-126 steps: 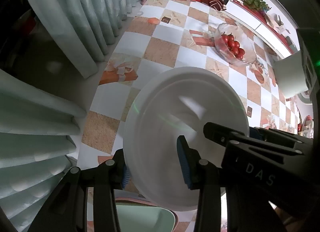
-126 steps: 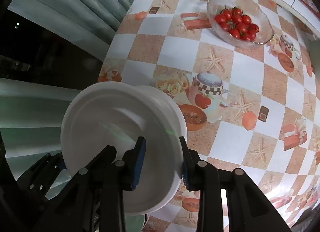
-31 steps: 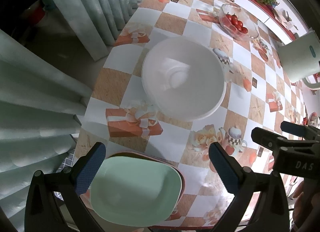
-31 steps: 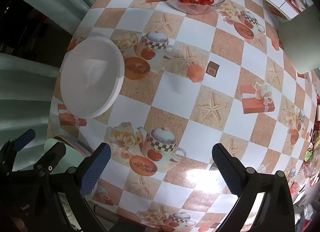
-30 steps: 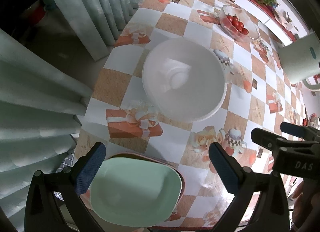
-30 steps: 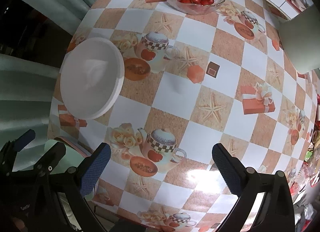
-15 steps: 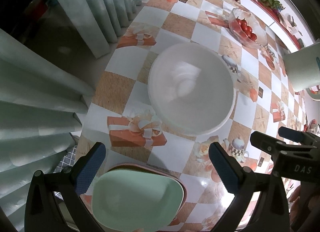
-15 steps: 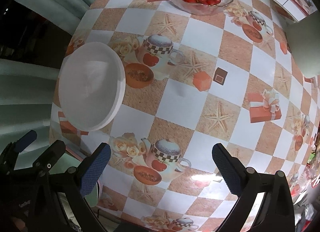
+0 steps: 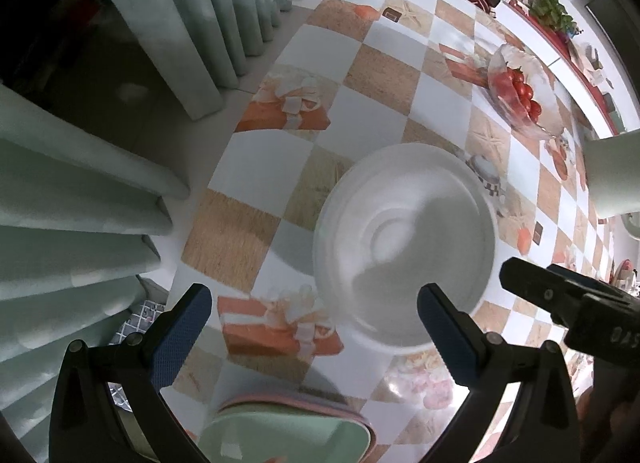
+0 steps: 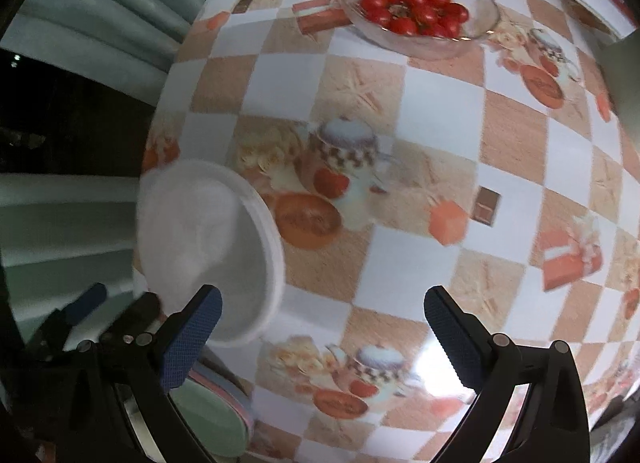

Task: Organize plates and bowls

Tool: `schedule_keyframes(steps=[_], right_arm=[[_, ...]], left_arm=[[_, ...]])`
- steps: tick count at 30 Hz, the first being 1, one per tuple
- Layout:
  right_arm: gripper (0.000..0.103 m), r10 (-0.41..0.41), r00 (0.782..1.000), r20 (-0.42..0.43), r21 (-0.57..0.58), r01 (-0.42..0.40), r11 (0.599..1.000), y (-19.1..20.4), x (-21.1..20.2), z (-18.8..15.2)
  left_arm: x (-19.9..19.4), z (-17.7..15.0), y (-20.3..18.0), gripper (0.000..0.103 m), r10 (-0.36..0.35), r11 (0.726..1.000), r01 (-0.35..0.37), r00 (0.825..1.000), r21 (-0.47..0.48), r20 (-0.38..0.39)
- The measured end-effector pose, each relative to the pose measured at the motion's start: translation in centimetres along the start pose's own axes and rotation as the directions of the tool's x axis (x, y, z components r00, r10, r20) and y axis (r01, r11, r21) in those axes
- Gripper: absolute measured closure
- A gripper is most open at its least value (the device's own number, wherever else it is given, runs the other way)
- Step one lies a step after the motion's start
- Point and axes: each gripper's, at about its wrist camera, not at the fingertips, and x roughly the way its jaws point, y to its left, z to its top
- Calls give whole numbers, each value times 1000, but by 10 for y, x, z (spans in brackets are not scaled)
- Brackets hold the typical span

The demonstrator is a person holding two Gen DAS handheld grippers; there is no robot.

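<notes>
A white bowl [image 9: 404,247] stands upright on the checked tablecloth near the table's left edge; in the right wrist view the white bowl [image 10: 208,251] lies at the lower left. My left gripper [image 9: 316,337] hangs open just in front of it, nothing between its fingers. My right gripper [image 10: 320,337] is open too, to the right of the bowl, over bare cloth. A pale green square plate [image 9: 284,439] rests on a pink plate at the near table edge, below the left gripper; the green plate [image 10: 208,423] shows beside the right gripper's left finger.
A glass bowl of cherry tomatoes [image 10: 416,11] sits at the far side of the table [image 10: 440,135]. Pale green curtains [image 9: 100,191] hang close along the left edge. A pale chair back [image 9: 612,175] stands at the right.
Both grippers let go of the white bowl, opened wide and drew back; in the last half second both have moved nearer the bowl and lower, so it looks larger.
</notes>
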Motion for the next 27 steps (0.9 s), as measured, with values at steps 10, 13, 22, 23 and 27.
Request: schedule_keyframes(steps=[10,13,22,23,27], right_arm=[[1,100,994,-44,87,-96,992,0,29,7],[2,104,994,-45,80,-100,992,2,36,10],[58,183,979,-86,121,-172,978,-2,56,14],[58,193,977,-93,120,-182,976,-3,58,13],[64,235,968,-85,115,-225,968,2,59,11]], left_arm=[[28,15,-8,8,-1,1000,2,999,28,-34],[35,20,-8,13,-14,999,16,999,30,-44],[62,26,-11,62,-88,996,90,987,12,-133],[62,26,-12,62,-85,996,88,988,21,-127],[60,25,-19,64,-107,993,113,987,45,-124]])
